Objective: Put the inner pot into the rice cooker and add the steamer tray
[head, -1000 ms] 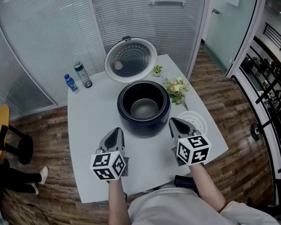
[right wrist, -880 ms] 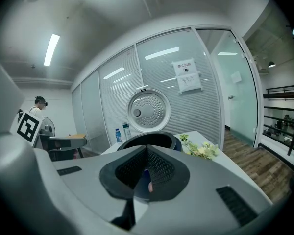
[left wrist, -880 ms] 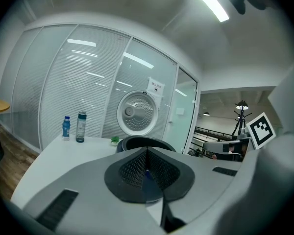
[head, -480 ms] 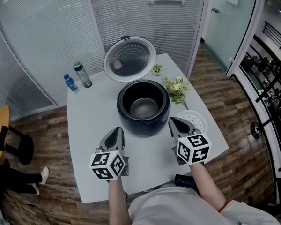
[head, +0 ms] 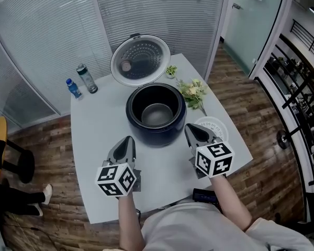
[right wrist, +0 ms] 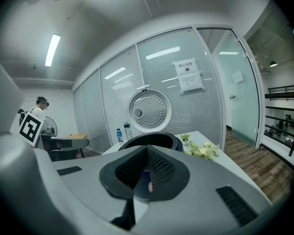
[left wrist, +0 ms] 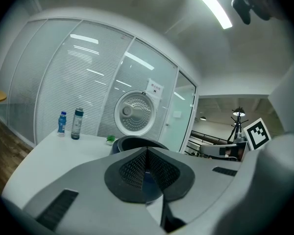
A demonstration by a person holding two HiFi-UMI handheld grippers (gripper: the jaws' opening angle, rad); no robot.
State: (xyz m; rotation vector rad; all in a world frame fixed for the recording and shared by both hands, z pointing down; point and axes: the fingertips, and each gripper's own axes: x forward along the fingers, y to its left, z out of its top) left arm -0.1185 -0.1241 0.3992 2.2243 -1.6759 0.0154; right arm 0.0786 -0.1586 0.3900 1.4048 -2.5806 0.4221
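The dark blue rice cooker [head: 156,114] stands open mid-table, its round lid [head: 140,60] raised behind it. Inside I see dark walls and a grey floor; whether that is the inner pot I cannot tell. A white round steamer tray [head: 215,125] lies flat on the table right of the cooker, partly hidden by my right gripper [head: 190,129]. That gripper is shut and empty, just right of the cooker. My left gripper [head: 129,140] is shut and empty at the cooker's near left. The cooker [left wrist: 137,142] [right wrist: 152,140] shows beyond both sets of jaws.
Two bottles [head: 79,82] stand at the white table's [head: 94,124] far left. A bunch of flowers [head: 192,92] and a small green plant [head: 171,70] lie right of the lid. A dark flat object [head: 204,195] sits at the near edge.
Both grippers keep their places; only the head view has shifted a little, so everything sits slightly up and left in the picture.
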